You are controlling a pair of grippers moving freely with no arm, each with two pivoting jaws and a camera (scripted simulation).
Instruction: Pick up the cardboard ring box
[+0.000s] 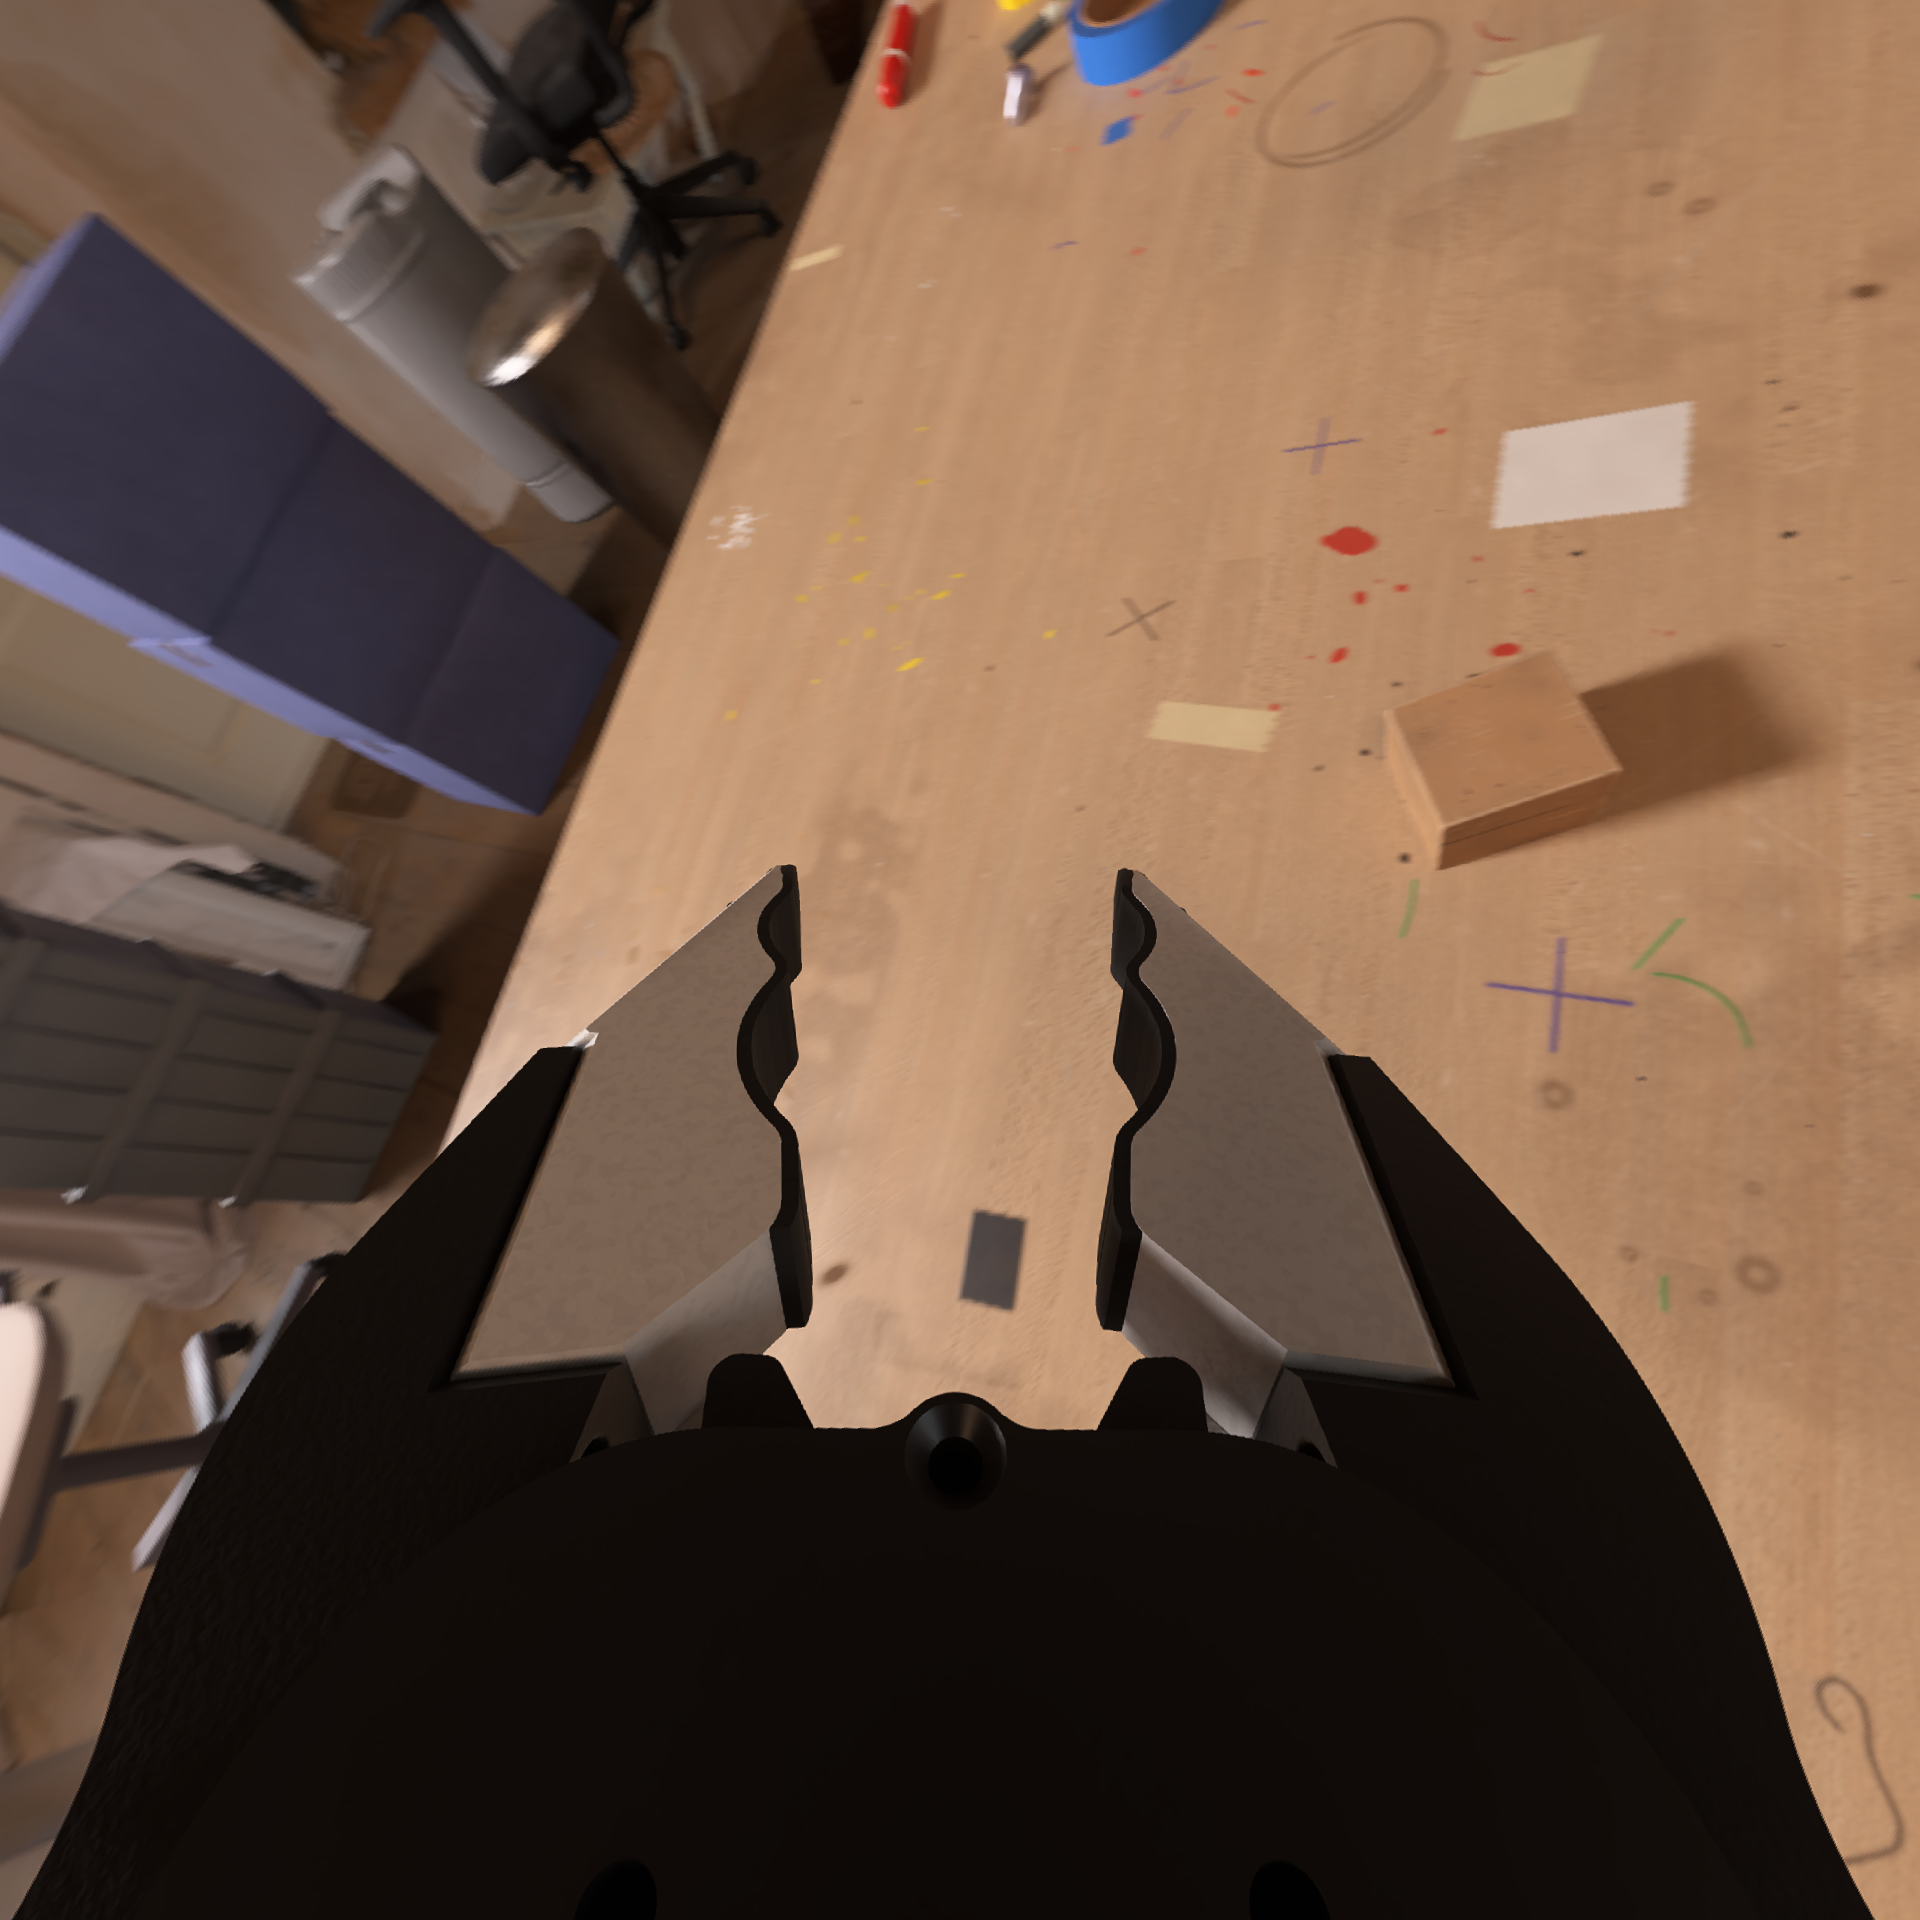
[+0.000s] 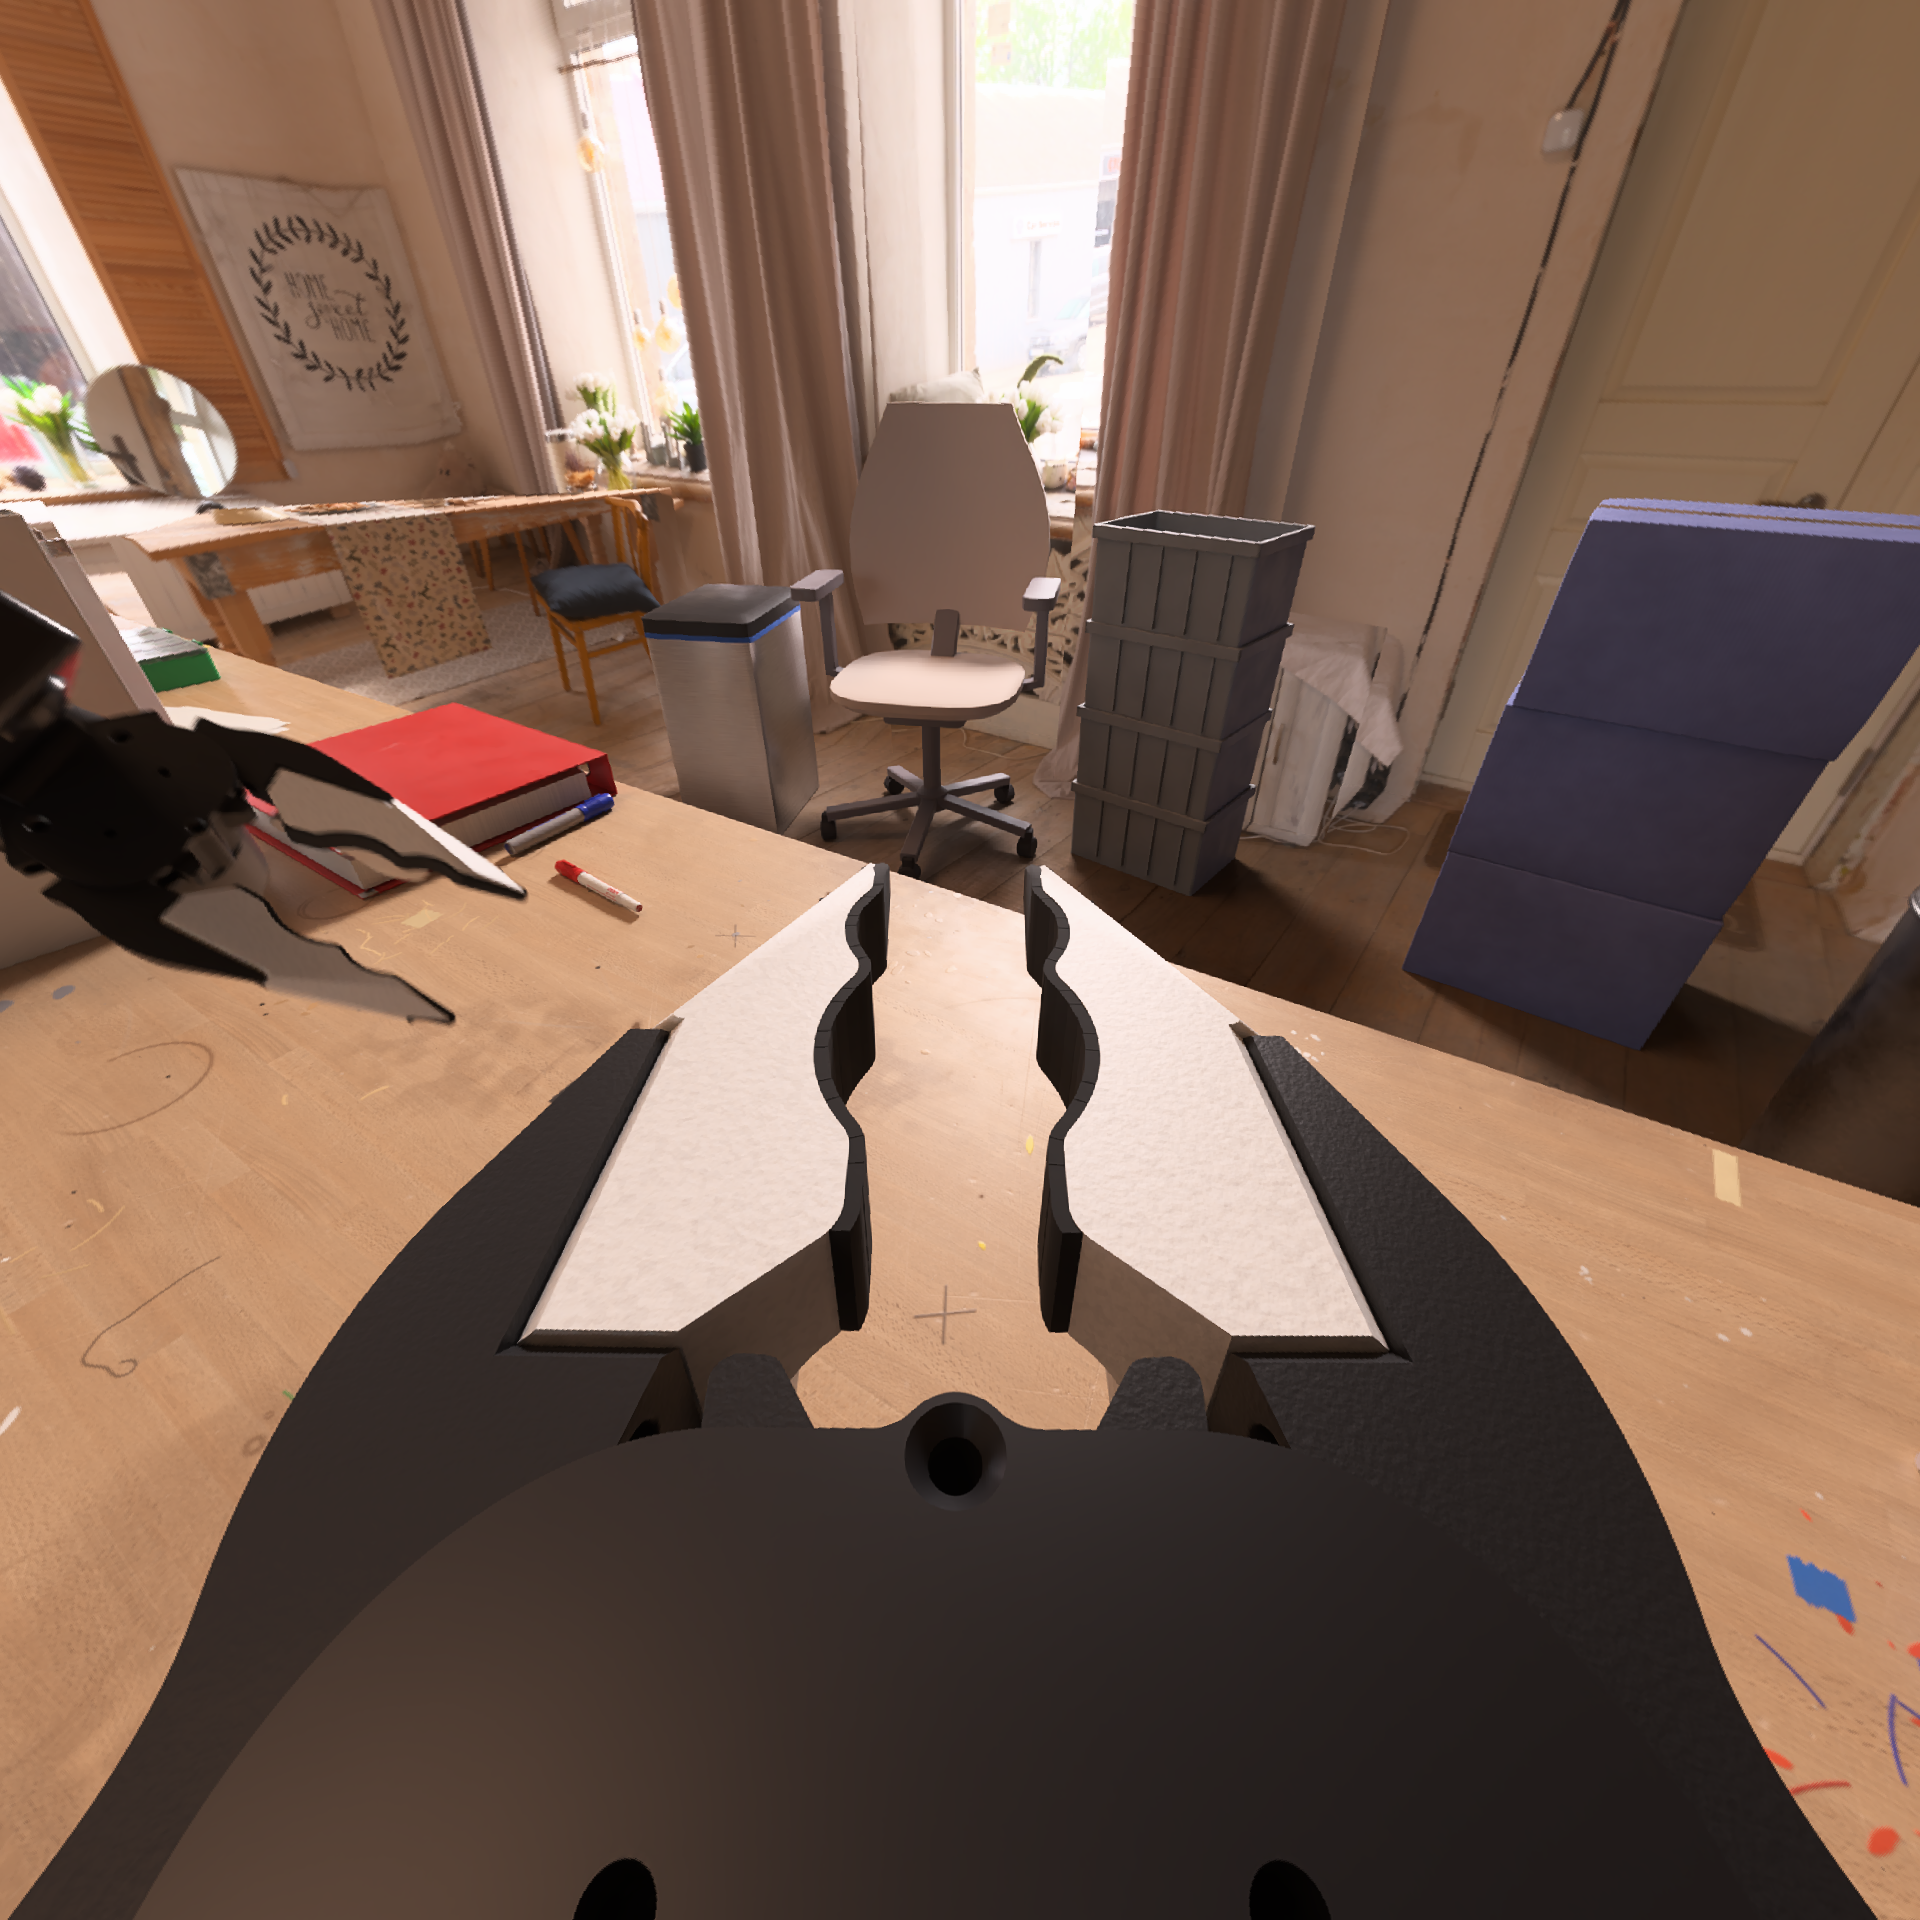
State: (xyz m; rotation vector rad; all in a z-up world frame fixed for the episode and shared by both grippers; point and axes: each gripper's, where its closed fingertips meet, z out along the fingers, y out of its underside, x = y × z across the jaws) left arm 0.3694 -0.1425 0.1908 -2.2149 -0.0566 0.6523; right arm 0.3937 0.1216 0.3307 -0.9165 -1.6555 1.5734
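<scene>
The cardboard ring box [image 1: 1501, 761] is a small brown closed box lying on the wooden table [image 1: 1039, 468], to the right of and beyond my left gripper [image 1: 956, 883]. The left gripper is open and empty, held above the table near its left edge. My right gripper [image 2: 956, 883] is open and empty, held above the table near its far edge. The ring box does not show in the right wrist view. The left gripper also shows in the right wrist view [image 2: 488, 951], at the left, open.
A blue tape roll [image 1: 1132, 36], a red marker [image 1: 894, 52] and small tools lie at the table's far end. A red binder [image 2: 457, 769] and two markers [image 2: 597, 888] lie near the left gripper. An office chair [image 2: 935, 644], grey crates [image 2: 1174, 707] and a blue box [image 2: 1662, 779] stand beyond the table.
</scene>
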